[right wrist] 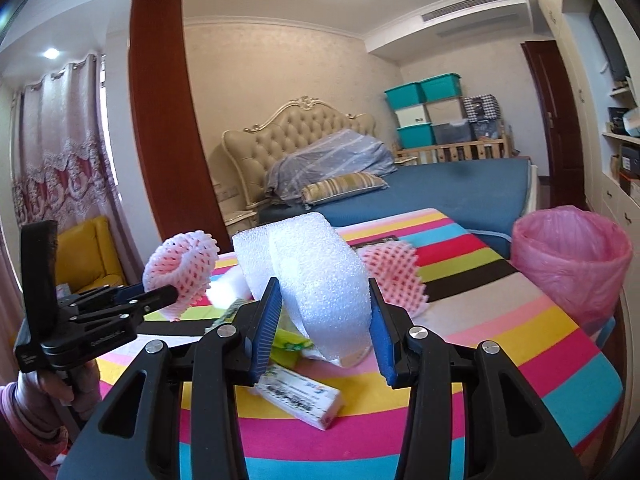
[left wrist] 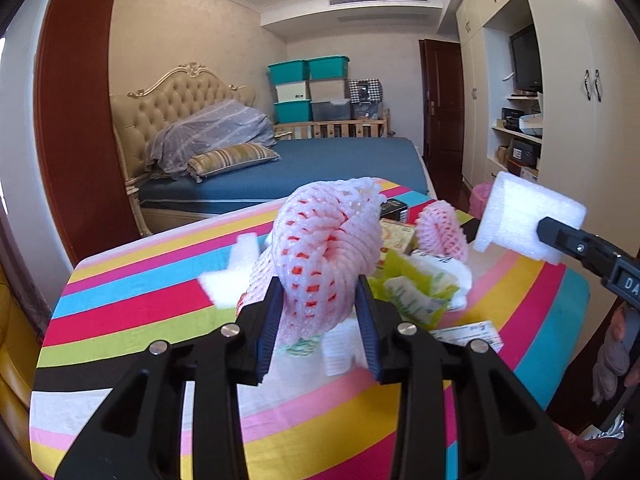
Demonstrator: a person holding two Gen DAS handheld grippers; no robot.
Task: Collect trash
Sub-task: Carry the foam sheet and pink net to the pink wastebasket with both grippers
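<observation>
Both claws are loaded. The left claw (left wrist: pixel 318 312) pinches a pink foam fruit net (left wrist: pixel 324 240) between its blue pads, lifted clear of the clutter; the right claw (right wrist: pixel 324 320) is pressed onto a white foam block (right wrist: pixel 316 276), also raised above the surface (right wrist: pixel 520 344). I judge the collecting to be at an early or middle stage: two pieces are in hand but not yet dropped, and nothing can be seen inside the bin from here.

Plenty is left. Just beyond the left claw, toward 1 o'clock, lie crumpled green-and-white wrappers (left wrist: pixel 416 288), and a flat printed carton (right wrist: pixel 300 396) sits below the right claw at 6 o'clock. A second pink net (left wrist: pixel 442 228) lies further out at 1 o'clock in the left view, with white foam scraps (left wrist: pixel 236 272) at 10 o'clock and small boxes (left wrist: pixel 394 208) behind the held net.

The surface wears a cloth of bright stripes: pink, yellow, blue, green, black. The pink-lined trash bin (right wrist: pixel 572 256) stands off its far edge, at 3 o'clock in the right view, near the right claw's load.

Behind all this is a bed (right wrist: pixel 460 188) with a blue cover and tufted headboard, stacked teal storage tubs (left wrist: pixel 308 88) against the far wall, white wardrobes at the right, and curtains at 9 o'clock.
</observation>
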